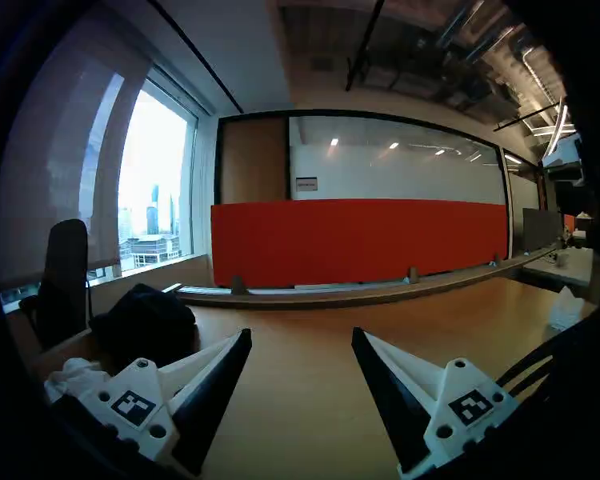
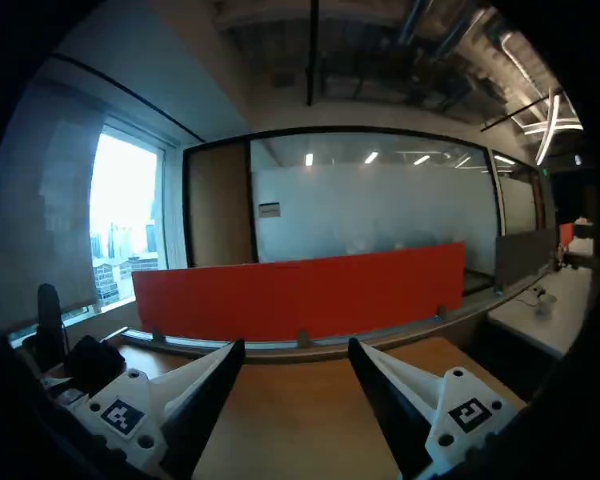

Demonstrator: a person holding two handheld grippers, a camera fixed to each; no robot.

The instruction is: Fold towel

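Left gripper view.
- Left gripper point(image 1: 300, 332): two white fingers with black inner faces, spread wide apart, nothing between them. It hangs above the table, not touching it.
- Table point(image 1: 300, 408): brown wood, running from near to far under the fingers.
- White cloth point(image 1: 70, 376): crumpled, at the near left edge of the table, partly behind the left finger. Whether it is the towel cannot be told.
- Bag point(image 1: 144, 320): dark and slumped, on the table just behind the cloth.
- Chair point(image 1: 64, 276): dark back, far left, beyond the table edge.
- Divider point(image 1: 356, 240): red panel standing along the table's far edge.
- Window point(image 1: 148, 200): far left, bright, with towers outside.
- Glass wall point(image 1: 396, 164): frosted, behind the divider.
- Cables point(image 1: 544, 368): dark, near right, beside the right finger.

Right gripper view.
- Right gripper point(image 2: 294, 344): fingers likewise wide apart and gripping nothing, held above the table point(image 2: 300, 424).
- Divider point(image 2: 300, 292): red, across the far edge.
- Bag point(image 2: 92, 360): dark, at left, just past the left finger.
- Chair point(image 2: 48, 316): farther left.
- Window point(image 2: 124, 208): at left.
- Glass wall point(image 2: 364, 208): behind the divider.
- Desk point(image 2: 540, 316): white, at right, apart from the table.
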